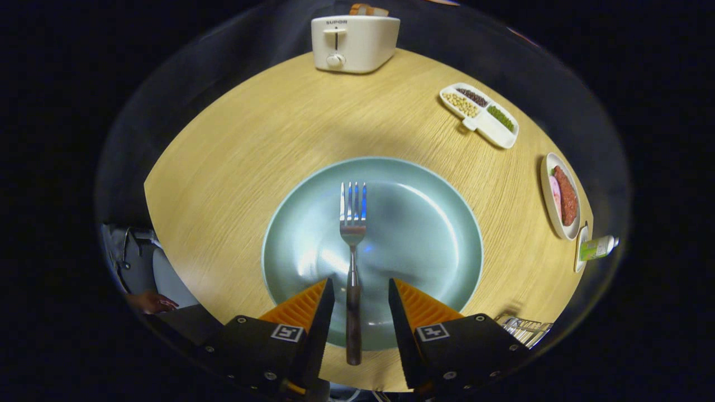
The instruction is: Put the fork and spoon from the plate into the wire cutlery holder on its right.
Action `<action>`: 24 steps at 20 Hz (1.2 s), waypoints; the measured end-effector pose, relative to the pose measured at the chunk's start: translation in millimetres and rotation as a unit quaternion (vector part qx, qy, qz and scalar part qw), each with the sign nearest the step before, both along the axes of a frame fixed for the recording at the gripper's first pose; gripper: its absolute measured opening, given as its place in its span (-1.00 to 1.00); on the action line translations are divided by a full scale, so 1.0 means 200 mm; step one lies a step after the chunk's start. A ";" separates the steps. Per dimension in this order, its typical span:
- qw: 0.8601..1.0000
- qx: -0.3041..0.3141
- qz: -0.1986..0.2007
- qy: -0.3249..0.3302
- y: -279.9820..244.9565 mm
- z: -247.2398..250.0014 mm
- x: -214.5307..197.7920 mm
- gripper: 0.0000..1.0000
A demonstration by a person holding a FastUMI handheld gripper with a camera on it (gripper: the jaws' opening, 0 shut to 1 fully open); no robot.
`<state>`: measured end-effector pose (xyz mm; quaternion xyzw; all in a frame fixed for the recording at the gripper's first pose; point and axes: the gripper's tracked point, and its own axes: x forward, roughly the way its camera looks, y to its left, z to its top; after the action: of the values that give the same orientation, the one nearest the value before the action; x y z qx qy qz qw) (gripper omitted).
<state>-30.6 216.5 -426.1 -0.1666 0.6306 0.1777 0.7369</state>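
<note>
Fork (353,245): lies on the plate (424,223), handle between the fingers.
Hand-held gripper (361,293): spread, touching nothing.
Advice: lower, close squarely on handle (likely slippery).
Holder (525,328): right of plate.

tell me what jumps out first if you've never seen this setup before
The eye lands on the fork lying on the big pale green plate, tines pointing away, its dark handle running back between the open fingers of the gripper. Neither finger touches it. Beyond the plate, a white toaster stands at the far edge of the round wooden table, and part of the wire cutlery holder peeks out just right of the fingers.
</note>
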 end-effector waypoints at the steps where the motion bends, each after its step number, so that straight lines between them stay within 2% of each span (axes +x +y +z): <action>1: 1.000 -0.001 -0.001 0.011 0.01 -0.02 -0.01 0.04; 2: 1.000 -0.003 -0.004 0.021 0.01 -0.02 -0.01 -0.06; 3: 1.000 -0.004 -0.016 0.023 0.01 -0.02 -0.01 -0.28; 4: 0.999 -0.004 -0.031 0.028 0.00 -0.04 0.00 -0.39; 5: 0.999 0.002 -0.043 0.031 0.01 -0.02 -0.01 -0.67; 7: 0.997 0.014 -0.066 0.035 0.02 0.00 -0.01 -0.81; 9: 0.996 0.026 -0.077 0.024 0.01 0.03 0.01 -0.87; 15: 0.991 0.055 -0.121 -0.014 -0.11 0.27 -0.04 -0.88; 24: 0.975 0.024 -0.211 -0.071 -0.61 0.59 -0.18 -0.88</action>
<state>-66.1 93.6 -307.5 -0.0243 0.5932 0.0215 0.8044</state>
